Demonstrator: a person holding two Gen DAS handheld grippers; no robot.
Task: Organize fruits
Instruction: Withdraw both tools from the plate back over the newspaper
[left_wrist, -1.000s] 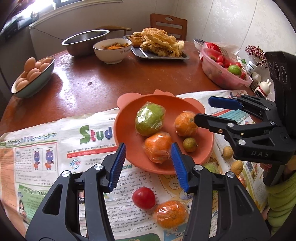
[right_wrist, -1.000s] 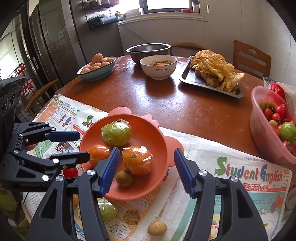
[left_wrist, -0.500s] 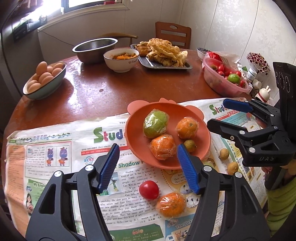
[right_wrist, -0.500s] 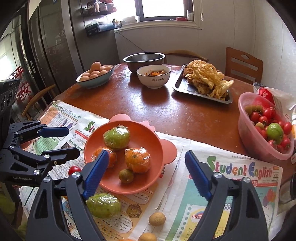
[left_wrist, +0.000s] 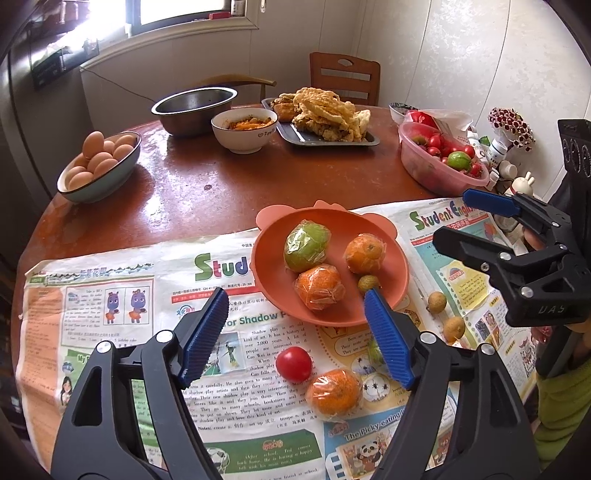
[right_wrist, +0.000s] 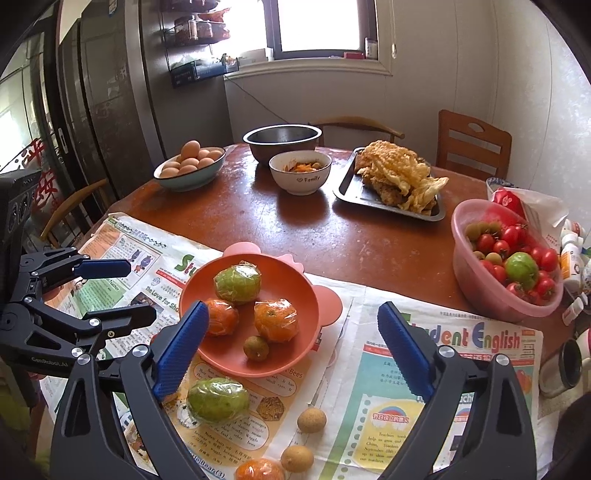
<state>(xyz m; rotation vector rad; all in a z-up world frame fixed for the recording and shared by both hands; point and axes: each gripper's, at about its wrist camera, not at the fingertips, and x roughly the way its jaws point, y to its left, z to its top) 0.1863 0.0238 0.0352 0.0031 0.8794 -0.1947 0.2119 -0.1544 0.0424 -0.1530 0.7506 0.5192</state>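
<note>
Fruit lies both in and beside the orange plate (left_wrist: 391, 291).

Left wrist view: the left gripper (left_wrist: 295, 334) has its jaws opening, nothing between them. A red tomato (left_wrist: 293, 363) and a wrapped orange (left_wrist: 334, 393) sit on the newspaper (left_wrist: 110, 295) just ahead of the jaws, toward 6 o'clock of the plate, nearer this hand. The plate holds a green fruit (left_wrist: 306, 245), two wrapped oranges and one small brown fruit.

Right wrist view: the right gripper (right_wrist: 291, 345) also has empty jaws opening. A wrapped green fruit (right_wrist: 218, 400), long axis running 9 to 3, lies at 7 o'clock of the plate, near the left pad. Two longans (right_wrist: 311, 420) rest closer in. At 2 o'clock on the counter (right_wrist: 369, 243), a pink bowl (right_wrist: 480, 295) holds tomatoes.
</note>
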